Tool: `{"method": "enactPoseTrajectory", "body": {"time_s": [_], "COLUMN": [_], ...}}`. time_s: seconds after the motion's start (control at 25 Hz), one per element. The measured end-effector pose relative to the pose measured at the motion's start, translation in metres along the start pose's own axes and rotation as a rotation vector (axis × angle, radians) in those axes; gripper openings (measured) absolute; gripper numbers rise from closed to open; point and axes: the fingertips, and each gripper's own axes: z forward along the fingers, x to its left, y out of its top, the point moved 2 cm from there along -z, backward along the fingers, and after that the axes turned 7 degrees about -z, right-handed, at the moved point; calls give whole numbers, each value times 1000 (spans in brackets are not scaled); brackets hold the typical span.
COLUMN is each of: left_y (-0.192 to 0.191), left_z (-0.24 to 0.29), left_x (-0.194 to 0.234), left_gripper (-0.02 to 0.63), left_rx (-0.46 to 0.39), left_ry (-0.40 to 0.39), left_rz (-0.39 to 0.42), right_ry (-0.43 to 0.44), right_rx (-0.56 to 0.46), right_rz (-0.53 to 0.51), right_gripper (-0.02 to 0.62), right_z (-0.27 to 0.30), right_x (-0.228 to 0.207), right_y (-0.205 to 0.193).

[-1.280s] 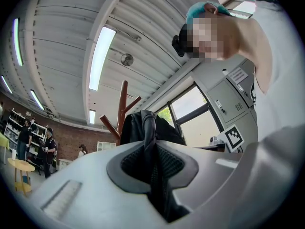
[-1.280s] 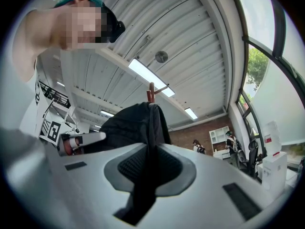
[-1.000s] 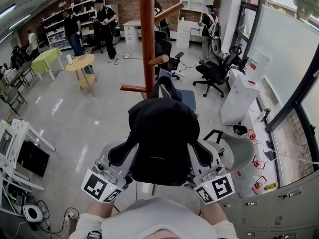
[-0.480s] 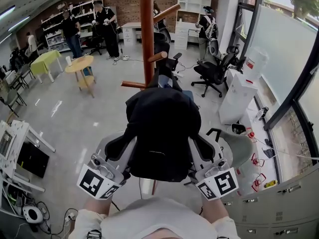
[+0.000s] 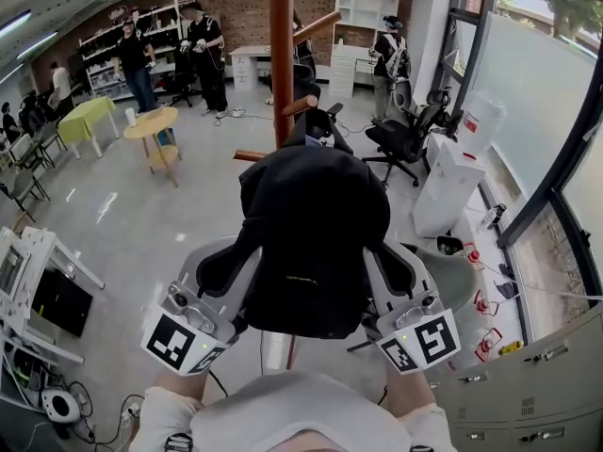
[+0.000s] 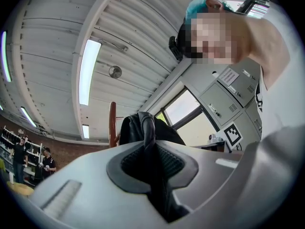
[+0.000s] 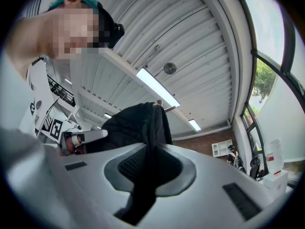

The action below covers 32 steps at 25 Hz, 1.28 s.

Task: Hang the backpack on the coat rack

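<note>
My left gripper [image 5: 229, 269] is closed narrow on a black fabric strap [image 6: 148, 142] of the black fabric backpack [image 5: 311, 238]. My right gripper [image 5: 394, 273] pinches a second black strap [image 7: 151, 151] the same way. The backpack sits between both grippers at the centre of the head view. The tall brown wooden coat rack [image 5: 281, 59] with angled pegs stands behind it in the upper middle of the frame. The backpack's top overlaps the lower pole, and I cannot tell whether it touches a peg.

Round wooden table [image 5: 154, 119], black office chair [image 5: 405, 136], white shelf unit [image 5: 364, 9]
</note>
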Motion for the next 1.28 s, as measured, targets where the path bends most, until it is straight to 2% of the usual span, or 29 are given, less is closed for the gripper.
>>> {"method": "enactPoseTrajectory", "body": {"time_s": [0.28,0.48,0.8,1.04,1.28], "left_y": [19,20,37,34,29], "left_z": [-1,11,17,25,39], "left_x": [-6,-4,1,15,25], "left_gripper": [44,44,44,44,44], "left_rx": [-42,-39,-112,-90,-78], "left_ry": [-6,-8,-31,-15,-15], "left_rz": [58,78,135,139,106], "right_ry": [5,3,10,2,-6], "right_rx": [-40,-47,-69,-70,-66], "right_rz": [-35,-57,-79,-86,-81], "right_gripper": [52,52,52,52,52], "right_z": [2,9,23,38,48], "right_x": [0,-9,-14,-19,-31], "right_y": [18,20,29,29,23]}}
